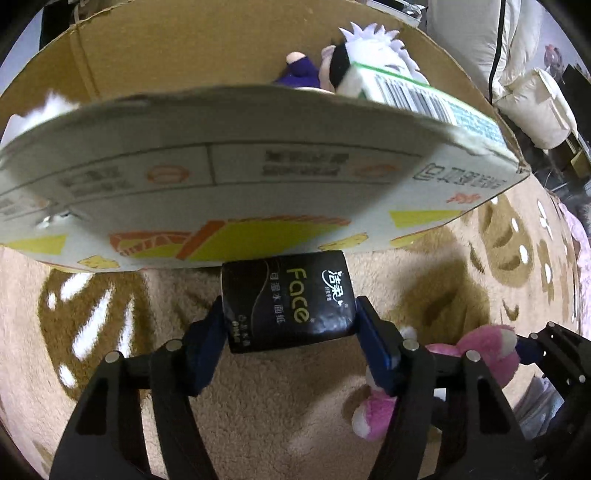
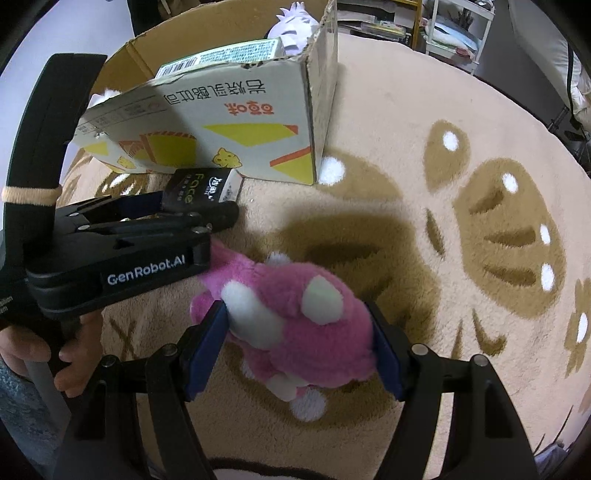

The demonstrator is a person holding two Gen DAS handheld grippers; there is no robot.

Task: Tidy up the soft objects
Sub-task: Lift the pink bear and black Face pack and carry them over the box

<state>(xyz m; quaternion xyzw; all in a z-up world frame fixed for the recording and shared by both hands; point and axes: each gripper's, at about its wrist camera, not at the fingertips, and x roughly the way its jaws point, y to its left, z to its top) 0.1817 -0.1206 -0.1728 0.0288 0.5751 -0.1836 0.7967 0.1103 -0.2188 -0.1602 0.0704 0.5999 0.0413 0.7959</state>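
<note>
My left gripper (image 1: 290,317) is shut on a black tissue pack (image 1: 288,299) marked "Face", held just in front of the near wall of an open cardboard box (image 1: 221,177). The pack also shows in the right wrist view (image 2: 201,190) with the left gripper (image 2: 207,201) around it. My right gripper (image 2: 299,325) is shut on a pink plush toy (image 2: 295,325) above the rug; the toy also shows in the left wrist view (image 1: 487,354). A white-haired plush doll (image 1: 354,62) lies inside the box.
A beige rug with brown paw prints (image 2: 498,221) covers the floor. The box (image 2: 240,118) stands at the rug's far left. Shelves (image 2: 443,29) and cream cushions (image 1: 535,103) stand beyond the rug.
</note>
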